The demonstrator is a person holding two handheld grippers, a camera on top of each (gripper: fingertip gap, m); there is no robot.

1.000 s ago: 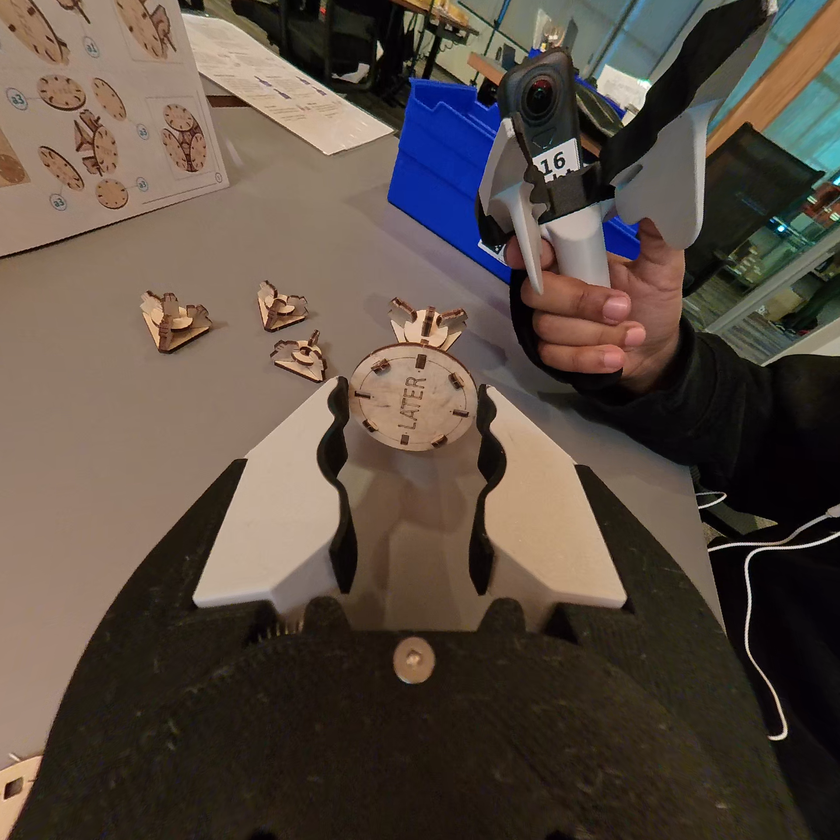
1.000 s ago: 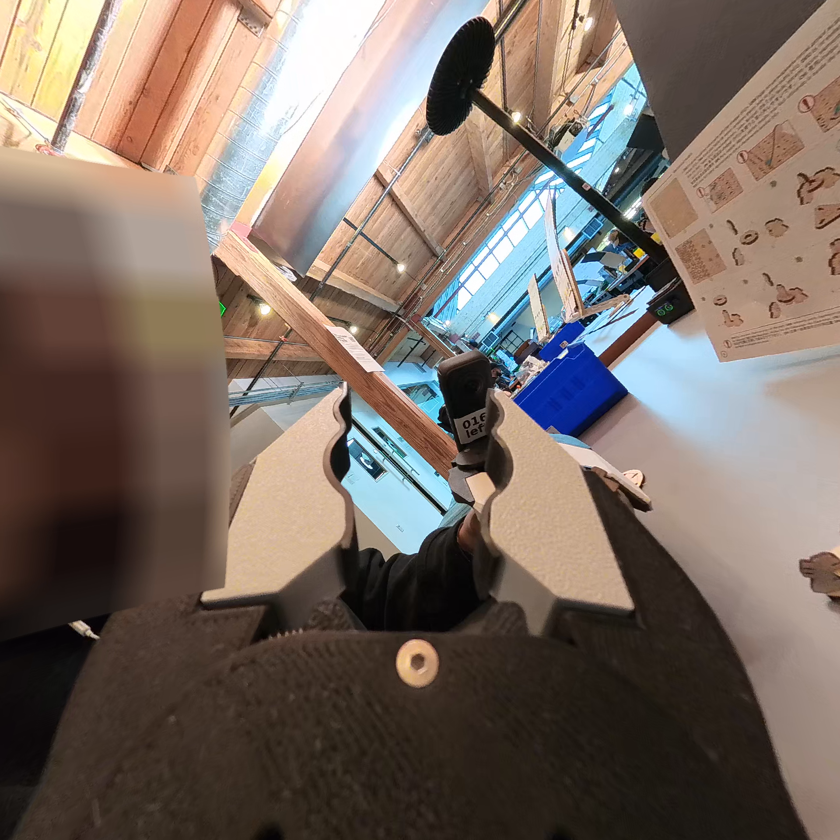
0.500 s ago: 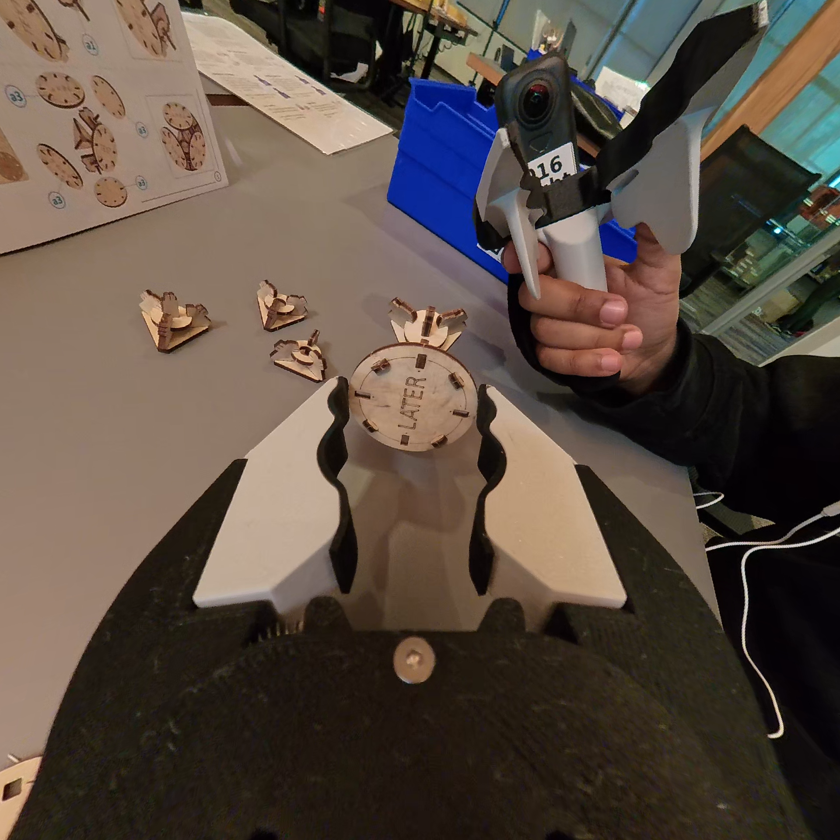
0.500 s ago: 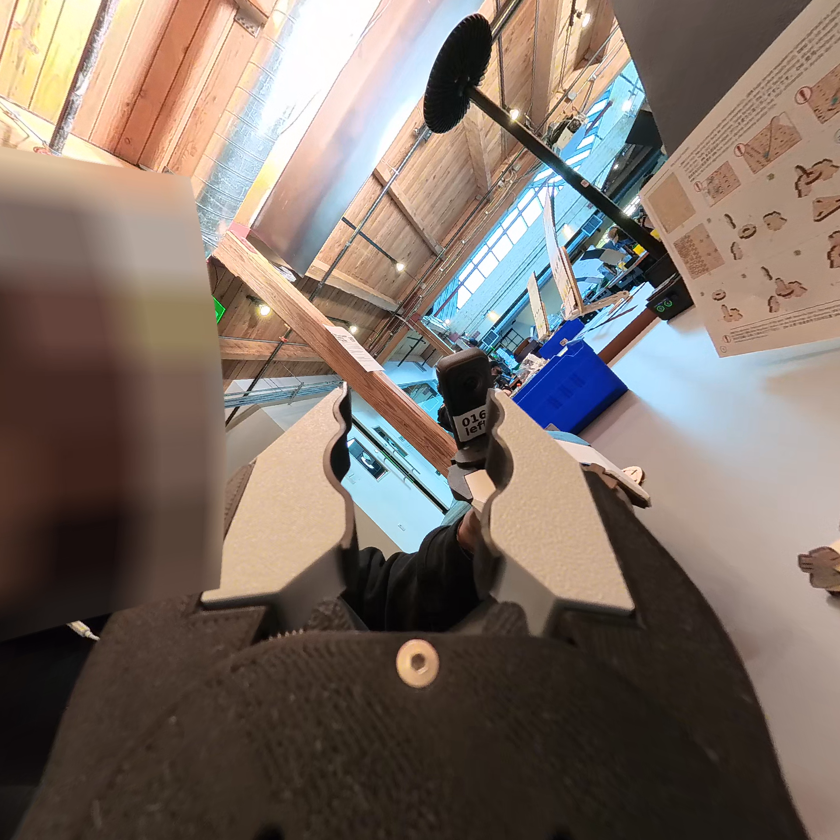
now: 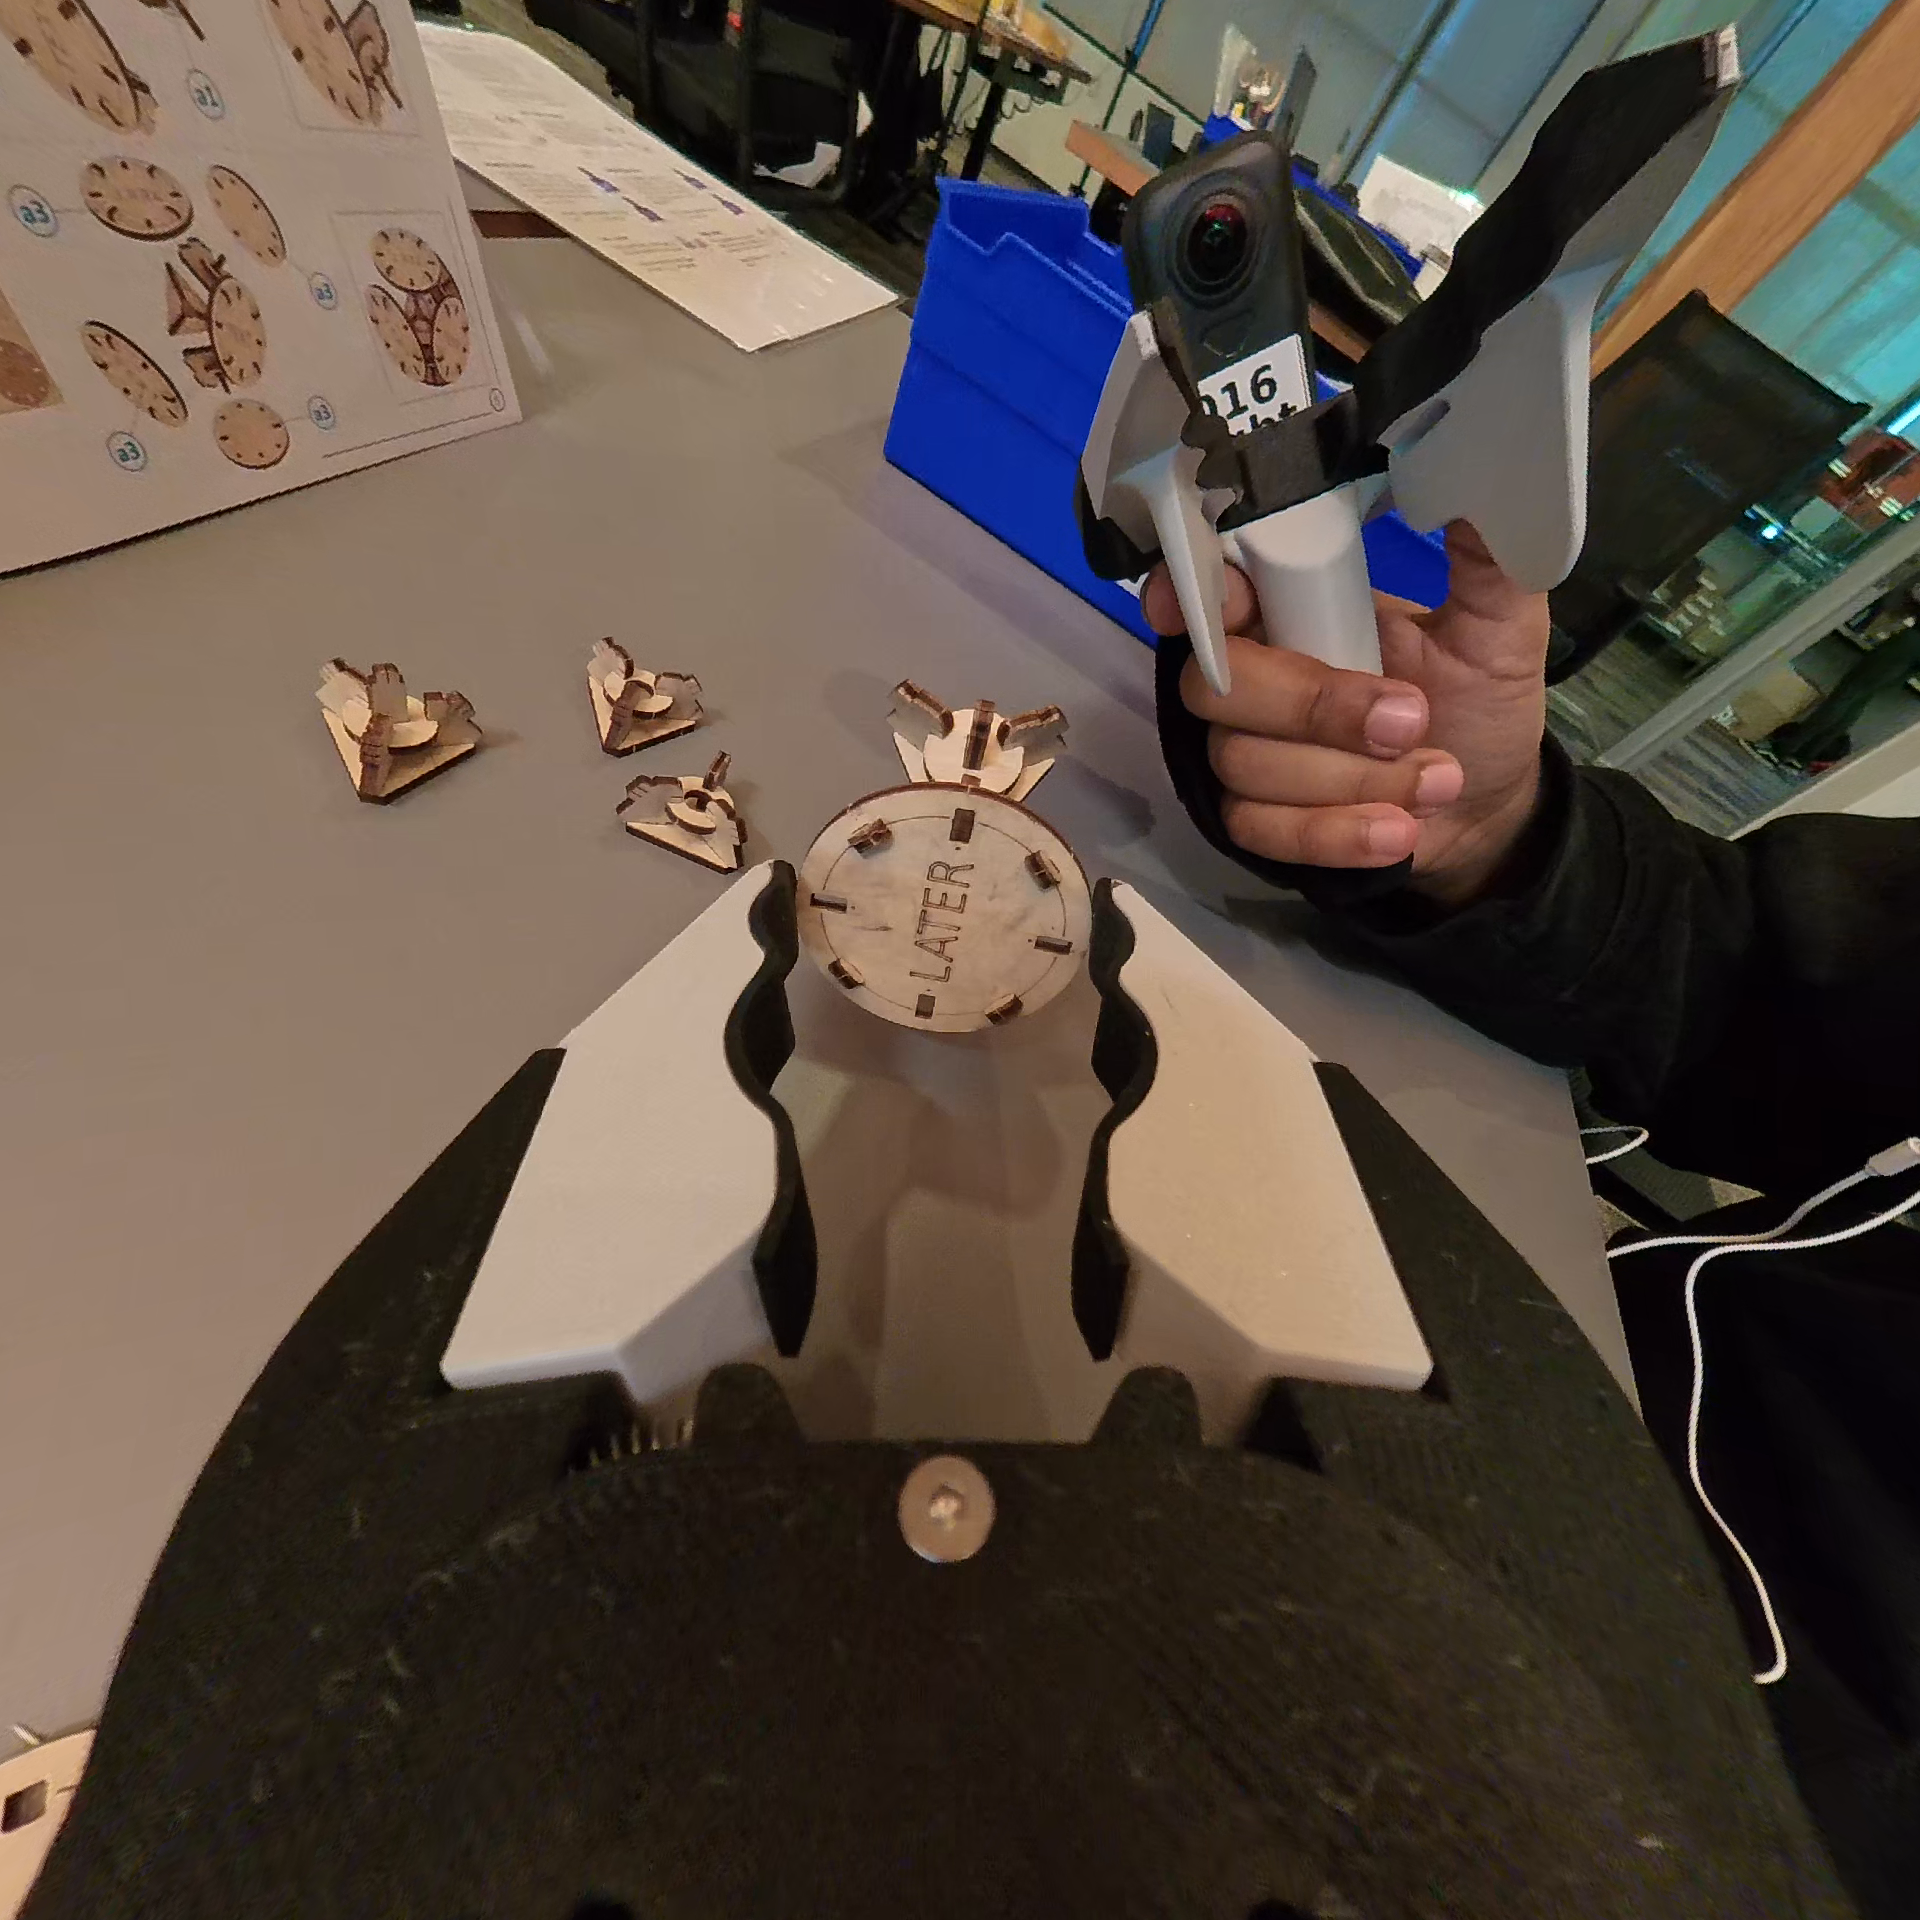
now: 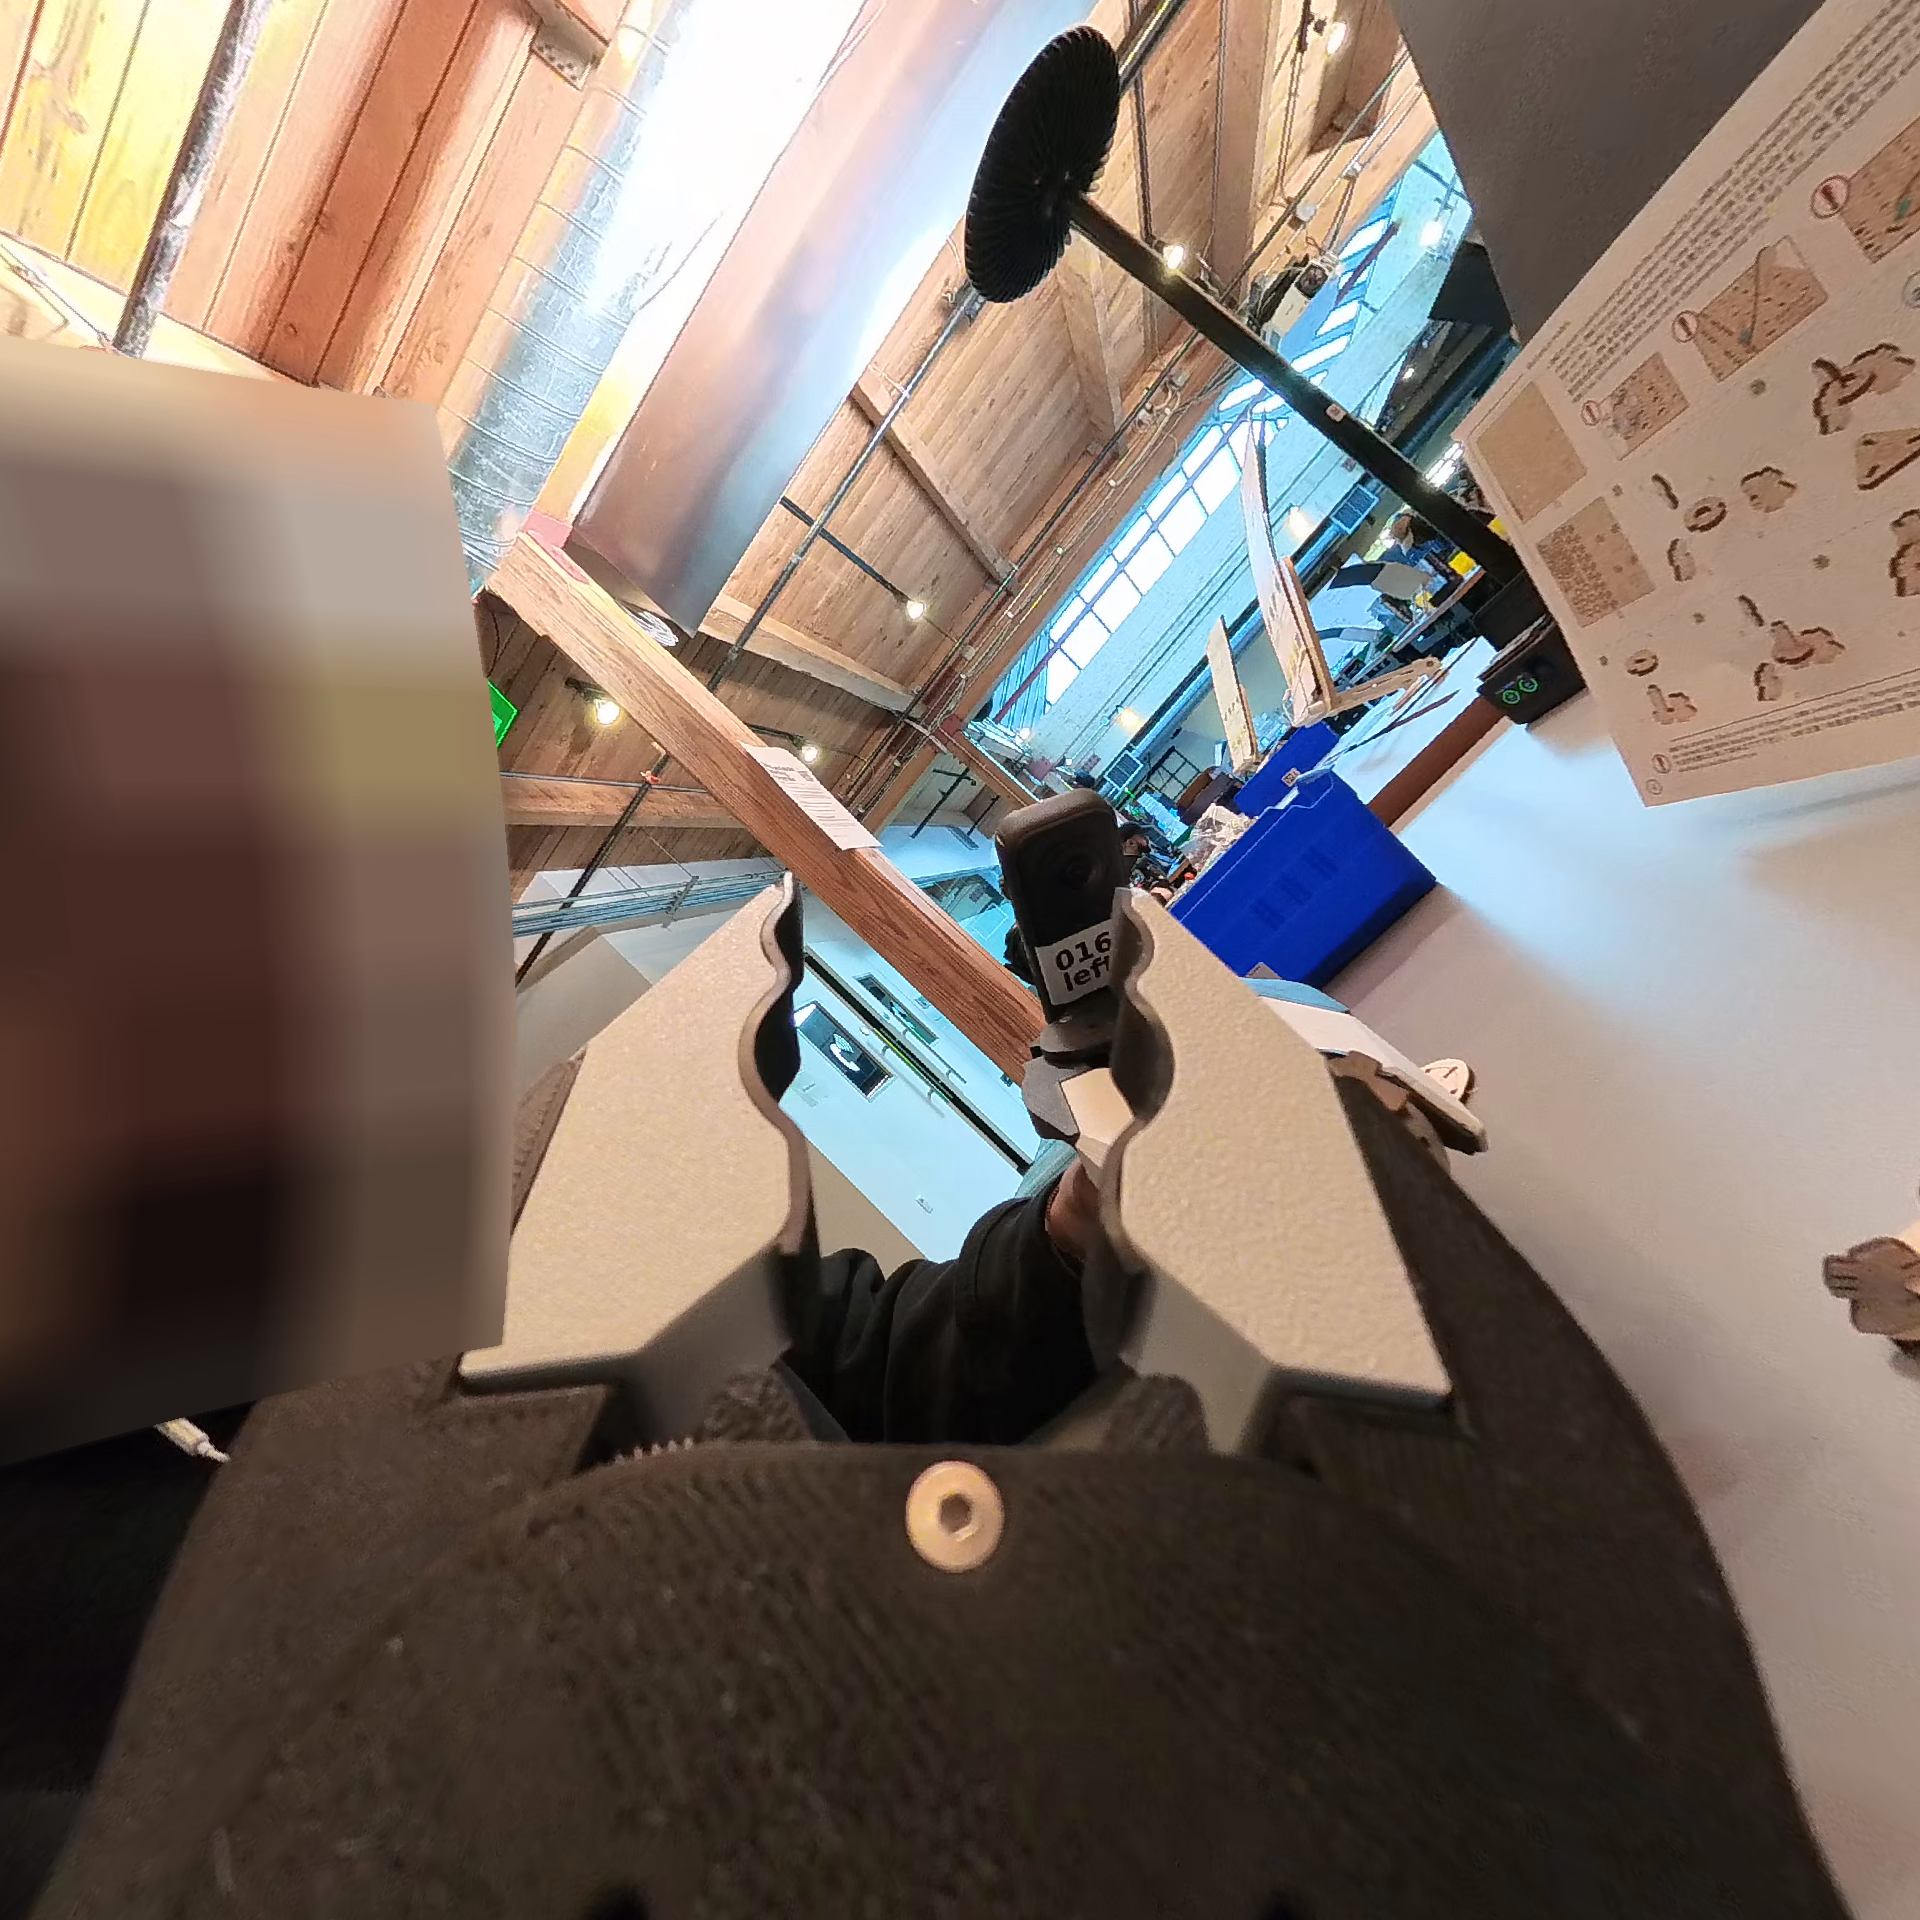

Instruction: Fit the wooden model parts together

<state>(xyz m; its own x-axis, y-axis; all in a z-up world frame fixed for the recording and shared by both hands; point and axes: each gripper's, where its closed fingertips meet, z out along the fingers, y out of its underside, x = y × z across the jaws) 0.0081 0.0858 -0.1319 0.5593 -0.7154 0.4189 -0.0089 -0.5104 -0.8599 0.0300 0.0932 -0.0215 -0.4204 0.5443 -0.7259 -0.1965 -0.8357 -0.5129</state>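
The left gripper is clamping a round engraved wooden disc by its edges, both pads pressing on it just above the grey table. Just beyond the disc, at twelve o'clock, a notched triangular wooden piece is lying, with three similar pieces spreading toward ten o'clock. At two o'clock a hand is raising the right gripper, its jaws standing apart on air, before a blue bin.
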